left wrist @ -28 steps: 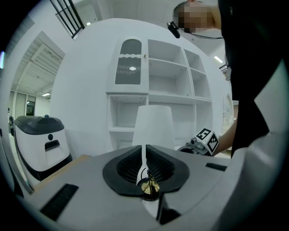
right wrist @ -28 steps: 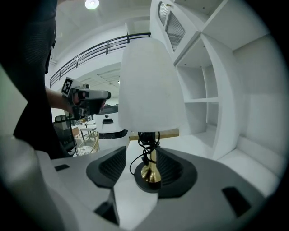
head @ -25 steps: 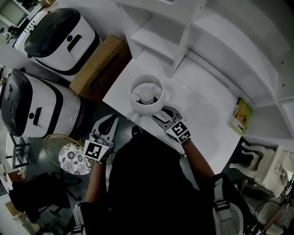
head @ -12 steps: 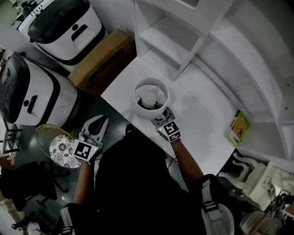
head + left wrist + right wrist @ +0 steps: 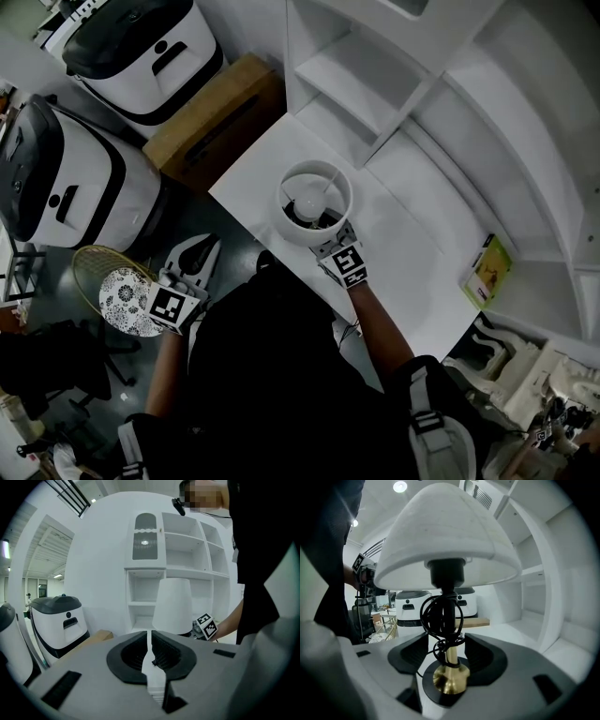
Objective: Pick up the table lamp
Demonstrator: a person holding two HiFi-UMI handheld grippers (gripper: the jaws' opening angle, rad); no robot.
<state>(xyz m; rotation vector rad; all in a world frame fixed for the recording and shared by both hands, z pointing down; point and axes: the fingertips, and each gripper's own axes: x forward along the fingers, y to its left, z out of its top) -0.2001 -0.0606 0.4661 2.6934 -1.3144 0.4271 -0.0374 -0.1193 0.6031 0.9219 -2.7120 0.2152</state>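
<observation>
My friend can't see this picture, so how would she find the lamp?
Find the big white desk with white shelves behind it. Near its front edge stands the lamp. Unlike the flat yellow-green book farther along, it has a round white shade, a brass stem and black cord looped round it.

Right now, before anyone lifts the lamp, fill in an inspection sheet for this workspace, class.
Surface: white desk, mostly bare.
Job's things: table lamp upright near the desk's near edge.
Clutter: yellow-green booklet at the far right.
Grippers: right gripper fingers have just been opening, either side of the lamp's brass stem, not pressing; left gripper shut, empty, off the desk.
Cables: black cord coiled round the stem.
Surroundings: white shelves, cardboard box, two white machines.
</observation>
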